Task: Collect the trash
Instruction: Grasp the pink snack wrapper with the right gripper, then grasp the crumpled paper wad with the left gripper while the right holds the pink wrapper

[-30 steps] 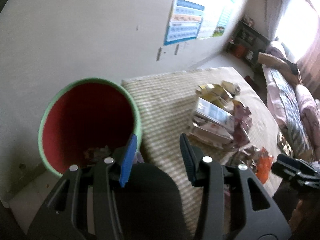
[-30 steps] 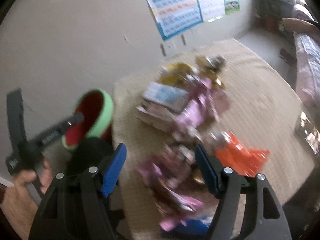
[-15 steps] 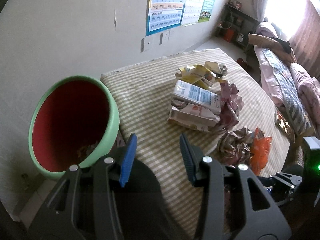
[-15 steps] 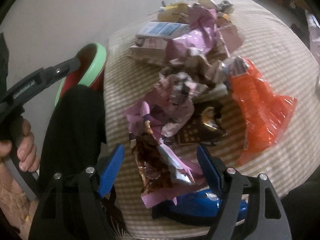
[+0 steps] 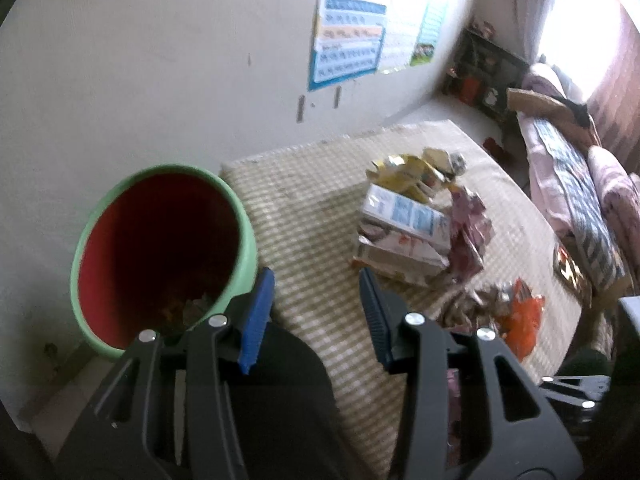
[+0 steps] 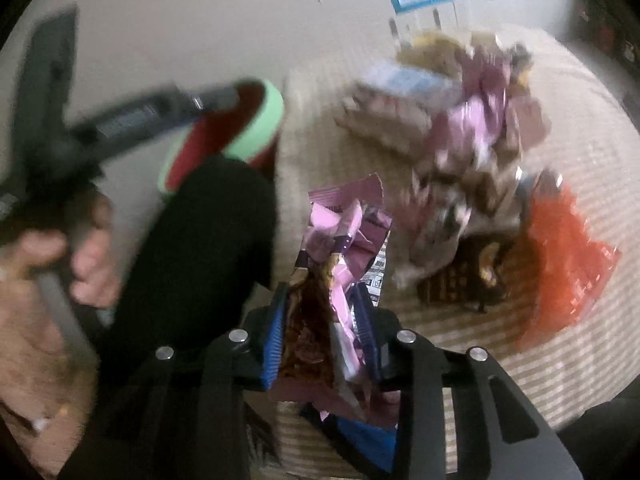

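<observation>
My right gripper (image 6: 320,300) is closing on a crumpled pink and brown wrapper (image 6: 344,220), and its blue pads press both sides of it above the table's near edge. More trash lies on the checked tablecloth (image 5: 312,208): flattened cartons (image 5: 404,232), pink wrappers (image 6: 480,128), a dark packet (image 6: 460,280) and an orange wrapper (image 6: 568,256). A green bin with a red inside (image 5: 244,232) stands left of the table, a few scraps at its bottom. My left gripper (image 5: 316,292) hangs open beside the bin's rim with nothing between its pads.
A dark-clothed leg (image 5: 280,360) sits between the bin and the table, under both grippers. A blue packet (image 6: 360,440) lies below the right gripper. A hand (image 6: 48,264) holds the left gripper's handle. A sofa (image 5: 580,184) stands past the table at the right, with posters (image 5: 348,48) on the wall.
The right gripper dropped toward the near wrappers, and its jaws went from wide apart to clamped on the pink and brown wrapper. The left gripper stayed by the bin, unchanged.
</observation>
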The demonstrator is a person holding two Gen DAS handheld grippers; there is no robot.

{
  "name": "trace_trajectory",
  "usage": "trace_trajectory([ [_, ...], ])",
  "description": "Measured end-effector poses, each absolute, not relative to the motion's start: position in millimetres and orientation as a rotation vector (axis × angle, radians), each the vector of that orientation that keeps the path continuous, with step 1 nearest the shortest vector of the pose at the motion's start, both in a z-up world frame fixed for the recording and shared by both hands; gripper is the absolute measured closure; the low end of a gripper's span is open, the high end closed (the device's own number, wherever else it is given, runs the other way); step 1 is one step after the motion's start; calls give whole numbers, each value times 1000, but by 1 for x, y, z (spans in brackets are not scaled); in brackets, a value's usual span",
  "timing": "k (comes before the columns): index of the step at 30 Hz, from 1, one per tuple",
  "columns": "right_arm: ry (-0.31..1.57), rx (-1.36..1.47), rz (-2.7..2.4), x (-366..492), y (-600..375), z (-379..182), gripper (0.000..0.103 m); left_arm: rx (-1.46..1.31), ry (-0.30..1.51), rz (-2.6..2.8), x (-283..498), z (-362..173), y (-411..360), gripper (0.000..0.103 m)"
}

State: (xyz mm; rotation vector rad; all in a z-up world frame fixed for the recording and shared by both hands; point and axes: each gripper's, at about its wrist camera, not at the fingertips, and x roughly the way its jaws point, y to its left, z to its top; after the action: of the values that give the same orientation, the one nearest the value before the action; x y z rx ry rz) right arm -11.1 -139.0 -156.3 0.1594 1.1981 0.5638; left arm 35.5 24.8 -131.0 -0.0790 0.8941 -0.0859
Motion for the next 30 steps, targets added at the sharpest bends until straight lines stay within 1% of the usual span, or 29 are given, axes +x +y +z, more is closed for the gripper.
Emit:
trace_trajectory([
  [6, 1030, 194, 467, -2, -167, -104, 71, -109, 881, -54, 38, -127, 37, 61],
  [11, 915, 290, 288, 7, -218, -78, 70, -74, 970, -190, 38, -144, 5, 61],
  [13, 907, 345, 241, 9, -237, -78, 70, -21, 1000, -263, 38, -152, -20, 56],
  [17, 921, 407, 173, 8, -260, -87, 70, 65, 1023, -389, 40, -164, -66, 56],
  [23, 936, 459, 173, 3, -267, -100, 69, 174, 1094, -530, 41, -190, -119, 52],
  [28, 932, 451, 186, -2, -261, -101, 69, 171, 1121, -512, 44, -206, -126, 53],
  [29, 928, 446, 190, -2, -259, -101, 69, 159, 1127, -512, 45, -206, -125, 54],
  [30, 925, 446, 195, -2, -258, -101, 69, 153, 1129, -509, 47, -206, -124, 60],
])
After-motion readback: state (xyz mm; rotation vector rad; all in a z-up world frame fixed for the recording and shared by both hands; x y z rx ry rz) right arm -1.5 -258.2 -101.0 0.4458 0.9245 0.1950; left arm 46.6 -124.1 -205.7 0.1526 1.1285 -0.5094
